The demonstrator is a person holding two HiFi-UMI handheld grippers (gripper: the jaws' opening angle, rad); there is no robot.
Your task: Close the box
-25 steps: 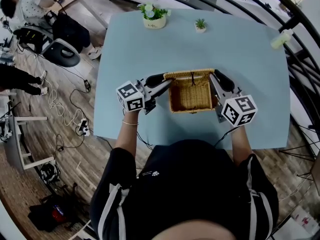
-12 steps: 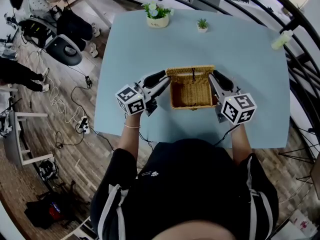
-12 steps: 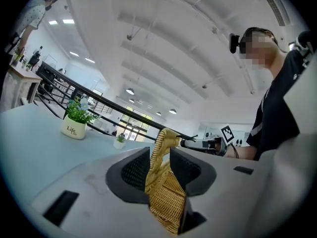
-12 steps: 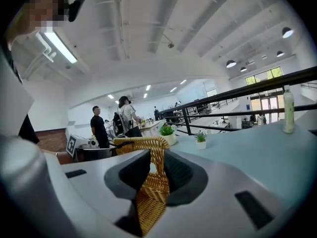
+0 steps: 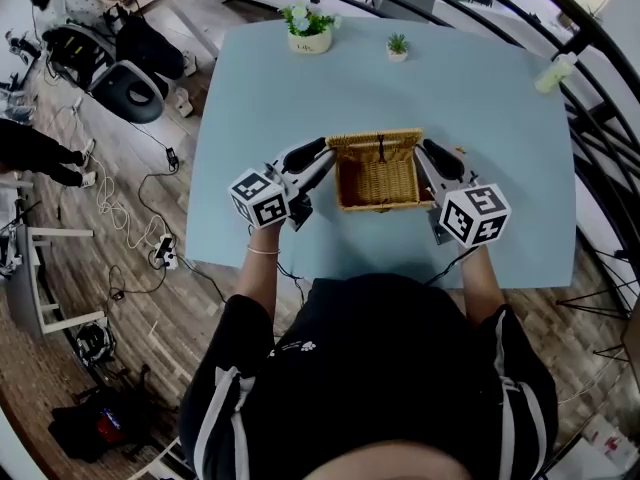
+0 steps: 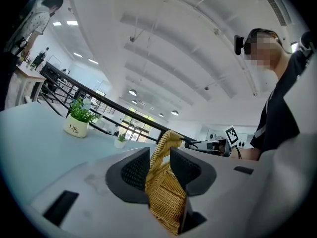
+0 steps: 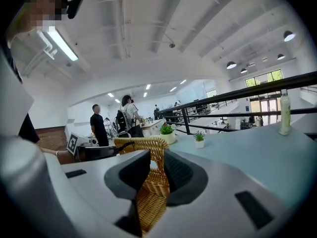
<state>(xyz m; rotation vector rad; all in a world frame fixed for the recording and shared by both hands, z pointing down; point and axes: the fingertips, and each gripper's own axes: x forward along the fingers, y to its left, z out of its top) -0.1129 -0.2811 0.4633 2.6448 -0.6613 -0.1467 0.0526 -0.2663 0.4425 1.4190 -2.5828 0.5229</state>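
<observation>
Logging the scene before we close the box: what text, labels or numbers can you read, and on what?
"Life": on the white flower pot; a smaller line beneath is too small to read.
Marker cubes: square patterns only, no words.
Wicker basket: no text.

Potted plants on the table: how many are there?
2. The larger potted plant, in a white pot, stands at the far edge of the table; the smaller potted plant to its right. Both are beyond the wicker box; none seems hidden.
</observation>
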